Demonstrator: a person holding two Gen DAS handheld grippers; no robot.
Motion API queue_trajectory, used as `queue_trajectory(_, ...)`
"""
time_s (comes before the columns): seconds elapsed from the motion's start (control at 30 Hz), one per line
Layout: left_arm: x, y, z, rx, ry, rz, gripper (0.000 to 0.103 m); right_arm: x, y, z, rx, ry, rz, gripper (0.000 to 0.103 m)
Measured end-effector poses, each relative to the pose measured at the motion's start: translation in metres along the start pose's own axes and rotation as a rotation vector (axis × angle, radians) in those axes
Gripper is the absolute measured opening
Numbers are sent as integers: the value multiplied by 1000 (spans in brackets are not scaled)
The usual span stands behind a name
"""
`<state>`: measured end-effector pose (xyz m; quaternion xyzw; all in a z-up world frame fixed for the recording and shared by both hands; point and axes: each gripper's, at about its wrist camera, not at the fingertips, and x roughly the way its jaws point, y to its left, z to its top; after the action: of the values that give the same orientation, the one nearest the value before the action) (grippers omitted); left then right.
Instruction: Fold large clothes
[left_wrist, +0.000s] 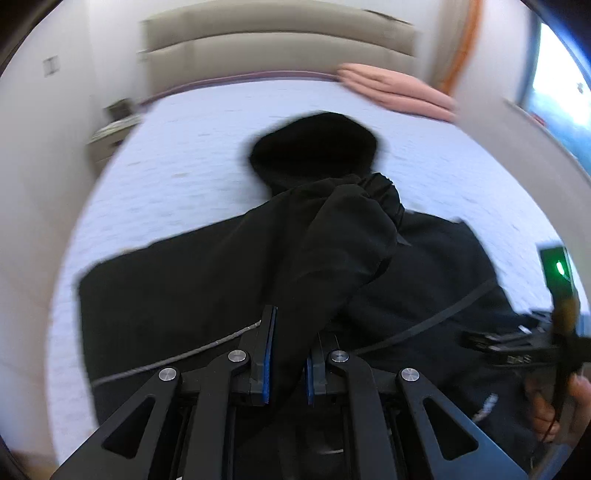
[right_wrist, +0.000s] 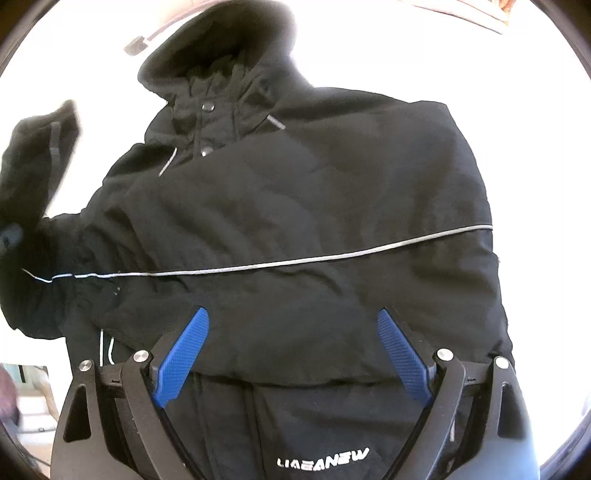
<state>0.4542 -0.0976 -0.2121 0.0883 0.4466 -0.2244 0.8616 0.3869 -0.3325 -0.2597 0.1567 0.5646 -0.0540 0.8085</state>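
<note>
The black hooded jacket lies spread face-up across the pale bed, hood pointing toward the padded headboard, its chest crossed by a thin grey reflective stripe. That flat lay gives a broad, even base for folding – the body stays put while the loose parts are brought over it.

One sleeve is lifted off the bed and drawn in over the torso, its gathered cuff dangling toward the hood. The left gripper has this sleeve pinched between its blue pads, the fingers nearly together with only the fabric's thickness between them; the grip sits partway along the sleeve, probably so the cuff end can drape across the chest when released.

The right gripper hovers just over the lower front of the jacket, near the hem, with its blue fingers spread wide and nothing between them – I judge it is waiting to pin or catch the hem once the sleeve is laid down. White lettering shows on the fabric below it.

Further out, a folded pink blanket rests at the bed's far corner, well apart from the jacket, and a window glows at the right.
</note>
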Motion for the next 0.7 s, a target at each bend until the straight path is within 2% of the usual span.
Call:
queue_trajectory(0.1, 44, -60, -15, 123, 45, 9, 13, -11, -4, 2, 19, -7, -4, 94)
queue_trajectory(0.17, 74, -81, -25, 140, 95, -20, 13, -14, -6, 1, 26, -6, -7, 94)
queue_trajectory(0.27, 98, -100, -44, 162, 139, 4, 17, -15, -16, 0, 36, 3, -3, 94)
queue_trajectory(0.3, 97, -100, -46, 158, 140, 4, 19, -16, -19, 0, 41, 5, 8, 94)
queue_trajectory(0.37, 93, -100, -46, 137, 148, -21, 30, -12, -24, 5, 56, 10, 48, 94)
queue_trajectory(0.4, 91, -99, -45, 127, 160, -45, 51, -13, -26, 7, 67, 10, 81, 94)
queue_trajectory(0.43, 88, -98, -45, 114, 175, -69, 66, -12, -27, 9, 78, 11, 117, 94)
queue_trajectory(0.57, 58, -85, -51, 32, 194, -131, 67, -6, -29, 27, 137, 18, 288, 94)
queue_trajectory(0.63, 48, -74, -54, 1, 198, -107, 67, 3, -28, 38, 165, 24, 373, 94)
queue_trajectory(0.7, 37, -61, -57, -45, 201, -63, 67, 16, -25, 50, 183, 27, 406, 93)
